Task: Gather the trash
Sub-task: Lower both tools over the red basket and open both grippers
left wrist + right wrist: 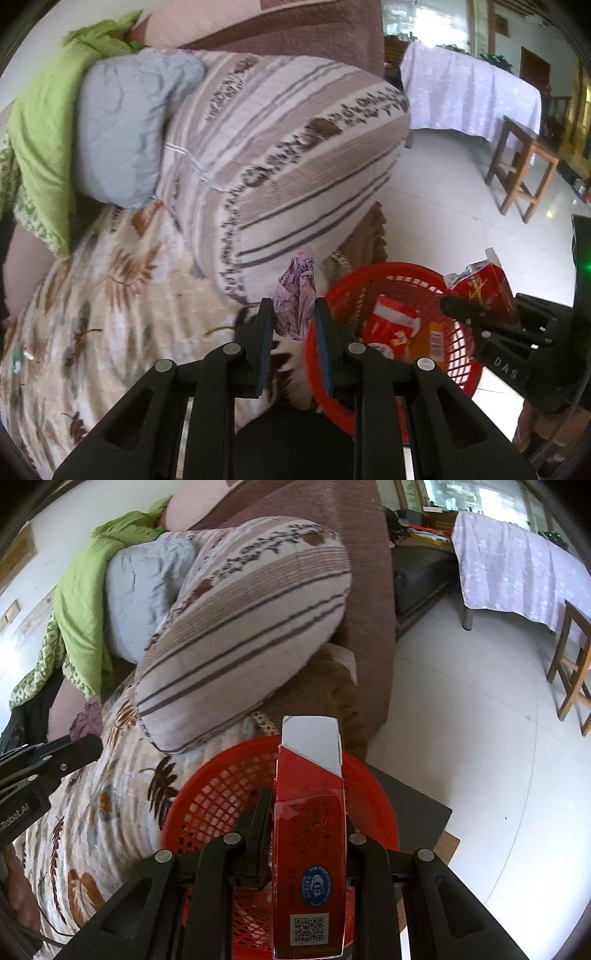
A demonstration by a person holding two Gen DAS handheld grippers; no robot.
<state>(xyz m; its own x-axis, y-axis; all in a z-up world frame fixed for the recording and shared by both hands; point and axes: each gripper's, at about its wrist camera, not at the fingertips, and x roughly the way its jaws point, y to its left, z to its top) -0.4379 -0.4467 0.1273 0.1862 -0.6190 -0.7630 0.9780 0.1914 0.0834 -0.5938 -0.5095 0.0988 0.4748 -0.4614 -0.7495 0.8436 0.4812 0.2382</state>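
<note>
Both hands are loaded and both sit right at the red basket [207, 805], which stands against the bed [110, 314] edge so trash can drop straight in. The right gripper [306, 812] has its fingers clamped near shut on a flattened red carton [310, 834], held lengthwise and already over the basket's mouth, well placed for a release, I'd say. That carton is glossy red with a torn white flap at the far end, a round blue seal and a QR label near the grip. The left gripper [293, 321] pinches a crumpled purple wrapper [297, 295], fingers almost closed on it, hovering just beside the basket rim, above the leaf-print blanket. Inside the basket lie a red-and-white packet [391, 325] and an orange one with a barcode
</note>
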